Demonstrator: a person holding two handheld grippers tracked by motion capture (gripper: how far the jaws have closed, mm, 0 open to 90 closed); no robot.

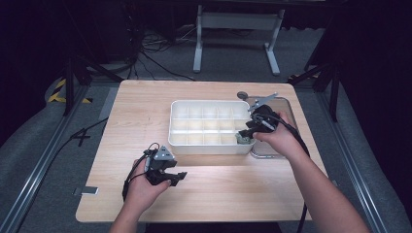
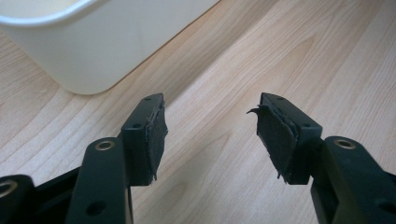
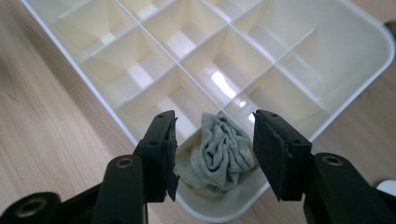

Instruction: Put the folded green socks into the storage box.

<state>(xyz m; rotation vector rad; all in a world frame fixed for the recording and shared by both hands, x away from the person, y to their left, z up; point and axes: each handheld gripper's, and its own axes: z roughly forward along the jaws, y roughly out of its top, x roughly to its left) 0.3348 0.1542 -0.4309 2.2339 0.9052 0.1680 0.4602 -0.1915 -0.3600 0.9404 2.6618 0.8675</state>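
Seen from above: a pale wooden table [image 1: 214, 194], and on it, toward the far right, a white divided organizer box [image 1: 180, 121] with rows of small compartments. Just beyond the box's right end, a clear tray with a metal rim [image 1: 286, 103], partly hidden by the right hand. Near the tray's far left corner, a small round grey disc [image 1: 242, 95] (too small to identify).

In the box's near-right corner compartment, a crumpled grey-green sock [image 3: 223, 151], bunched in folds and resting against the compartment walls.

Above that corner, tilted down over the rim, the right gripper [image 3: 215, 149]: jaws spread wide to either side of the sock, pads clear of the fabric, nothing clamped.

Near the table's front edge, well apart from the sock, the left gripper [image 2: 210, 135]: jaws likewise wide apart, worn rubber pads peeling at the edges, bare wood between them, the box's rounded white corner just ahead.
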